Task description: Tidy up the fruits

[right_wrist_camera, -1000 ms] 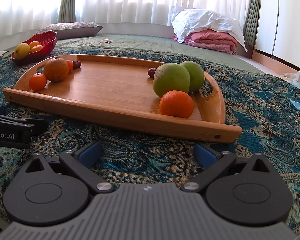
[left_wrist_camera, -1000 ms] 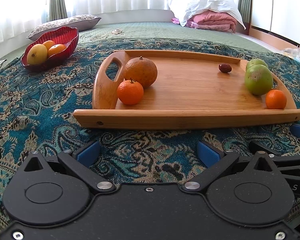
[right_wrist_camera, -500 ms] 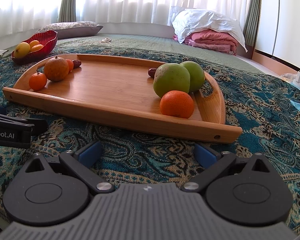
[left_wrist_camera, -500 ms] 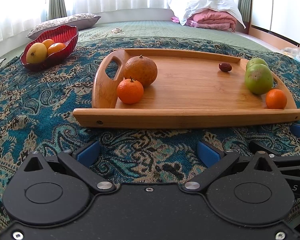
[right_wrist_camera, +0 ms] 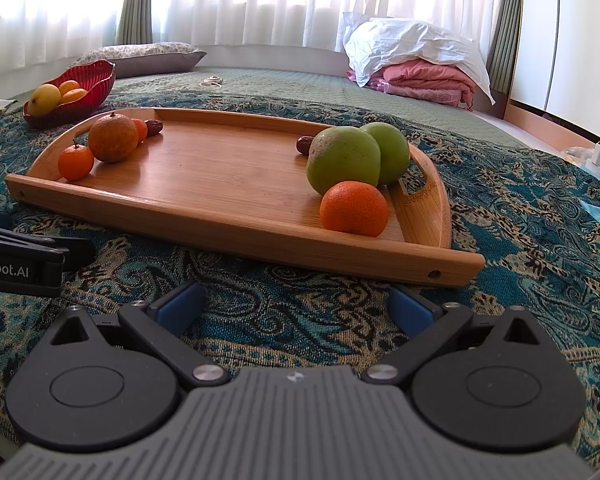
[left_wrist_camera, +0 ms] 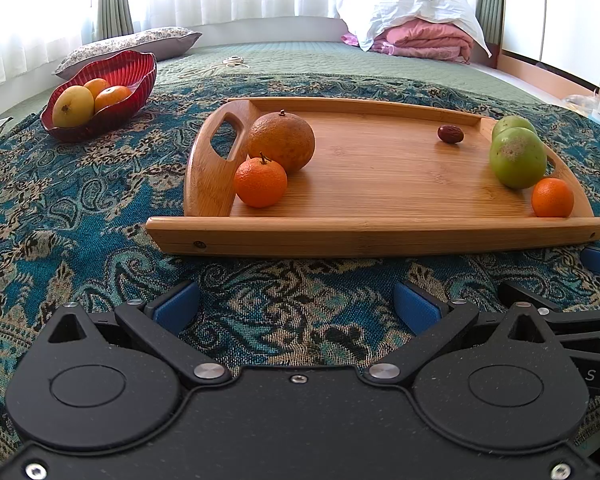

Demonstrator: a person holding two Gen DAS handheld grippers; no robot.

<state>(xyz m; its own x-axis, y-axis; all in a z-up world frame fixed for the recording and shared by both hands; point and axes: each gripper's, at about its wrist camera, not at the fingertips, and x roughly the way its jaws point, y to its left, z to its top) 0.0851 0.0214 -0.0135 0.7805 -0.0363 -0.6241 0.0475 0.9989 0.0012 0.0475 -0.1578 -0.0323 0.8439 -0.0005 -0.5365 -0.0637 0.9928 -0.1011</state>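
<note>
Nothing has shifted since a second ago; fruit layout unchanged, so sorting stage unclear. Wooden tray (left_wrist_camera: 372, 236) holds big orange (left_wrist_camera: 281, 141), mandarin (left_wrist_camera: 260, 182) at its left handle; green apples (right_wrist_camera: 343, 166), second mandarin (right_wrist_camera: 354, 208) at its right. Red bowl (left_wrist_camera: 100, 96) beyond tray's left end. Left gripper (left_wrist_camera: 296, 304), right gripper (right_wrist_camera: 295, 306) both wide open, empty, low before tray.

Both grippers rest low in front of the wooden tray (left_wrist_camera: 364, 236), on its near side. The left gripper (left_wrist_camera: 296, 304) has its jaws wide apart with nothing between them. The right gripper (right_wrist_camera: 296, 306) also has its jaws spread wide and empty. The two grippers are side by side, the right one nearer the tray's right end.
</note>
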